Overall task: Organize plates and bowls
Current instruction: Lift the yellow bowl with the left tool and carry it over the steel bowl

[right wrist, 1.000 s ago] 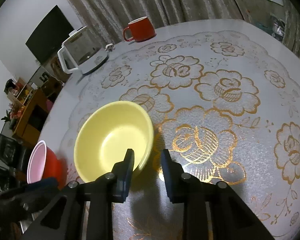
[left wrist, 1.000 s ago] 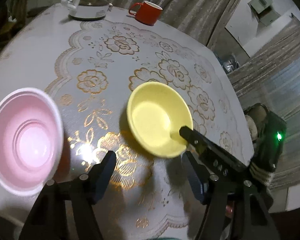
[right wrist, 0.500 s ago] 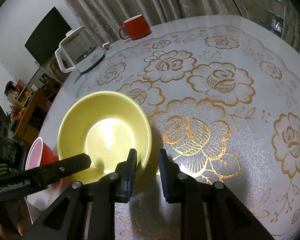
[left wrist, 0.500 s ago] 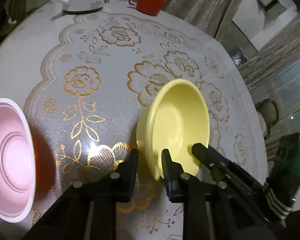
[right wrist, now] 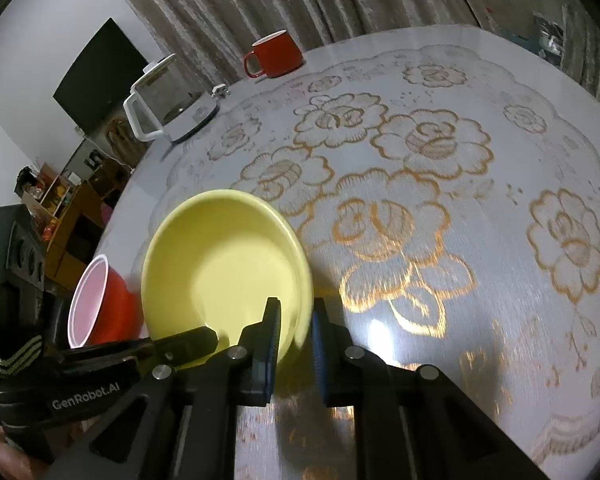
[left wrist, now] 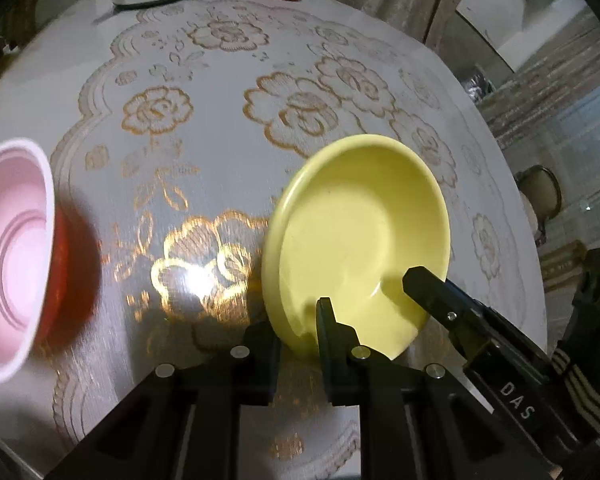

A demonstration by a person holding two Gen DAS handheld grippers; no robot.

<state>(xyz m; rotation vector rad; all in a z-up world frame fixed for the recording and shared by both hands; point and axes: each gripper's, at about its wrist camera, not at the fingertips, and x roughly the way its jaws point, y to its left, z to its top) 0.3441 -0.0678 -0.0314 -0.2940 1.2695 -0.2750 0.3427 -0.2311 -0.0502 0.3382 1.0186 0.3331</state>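
Both claws pinch the yellow bowl at its near rim, tilting it over the table: your left claw is closing on the wall, your right claw is clamped, one finger inside, one outside. Smooth, glossy, rigid shell, probably light plastic or melamine; expect slip, so keep grips on the thin rim. The pink-lined red bowl sits upright nearby, round, ridged inside.

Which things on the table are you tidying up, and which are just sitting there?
For the job:
yellow bowl, gripped at its rim by both grippers
pink bowl

Just sitting there:
red mug
kettle
tablecloth
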